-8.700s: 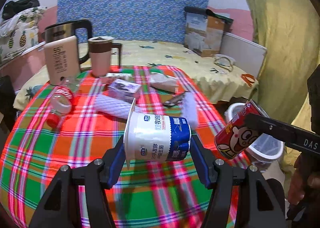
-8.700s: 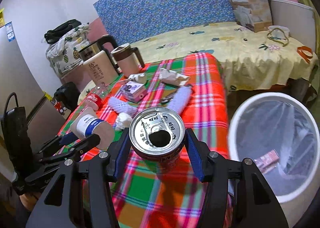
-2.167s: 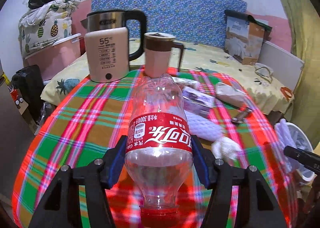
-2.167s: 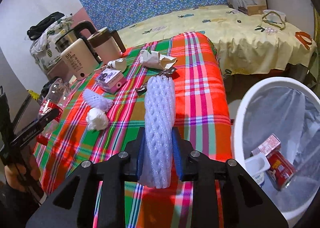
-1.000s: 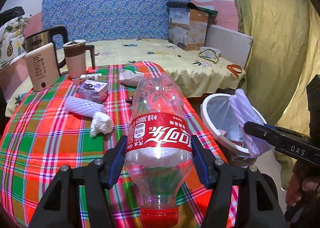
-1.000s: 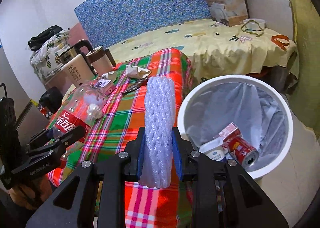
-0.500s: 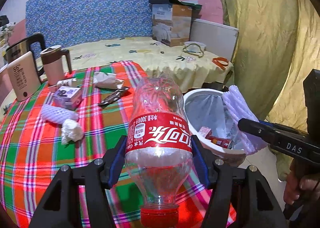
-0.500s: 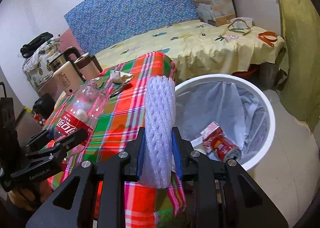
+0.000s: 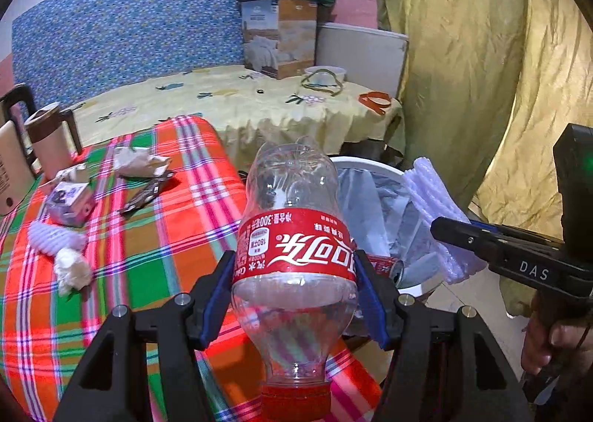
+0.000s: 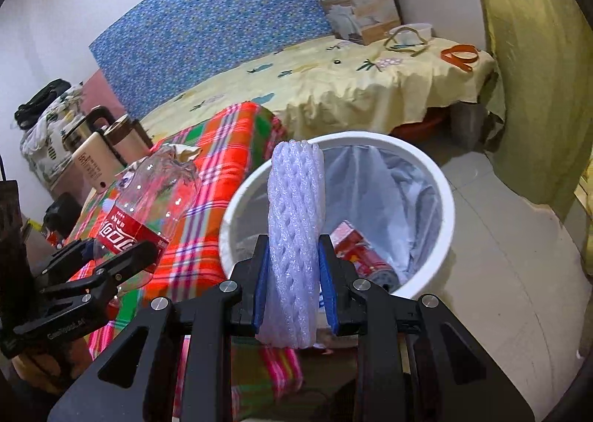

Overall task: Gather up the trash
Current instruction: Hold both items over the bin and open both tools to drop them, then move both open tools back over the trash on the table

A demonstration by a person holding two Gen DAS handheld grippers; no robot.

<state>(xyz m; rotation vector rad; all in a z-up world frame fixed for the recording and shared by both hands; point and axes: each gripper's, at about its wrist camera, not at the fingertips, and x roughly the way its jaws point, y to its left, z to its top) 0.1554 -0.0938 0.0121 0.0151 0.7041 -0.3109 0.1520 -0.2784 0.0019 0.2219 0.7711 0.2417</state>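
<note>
Now both your grippers are loaded beside the bin.

Your left gripper [image 9: 294, 301] is clamped on the clear cola bottle [image 9: 294, 236], cap toward you, over the plaid table's [image 9: 155, 236] edge. Your right gripper [image 10: 292, 283] pinches the white foam net sleeve [image 10: 294, 229] upright above the near rim of the white trash bin [image 10: 441, 192], where a red can [image 10: 367, 260] lies inside.
</note>
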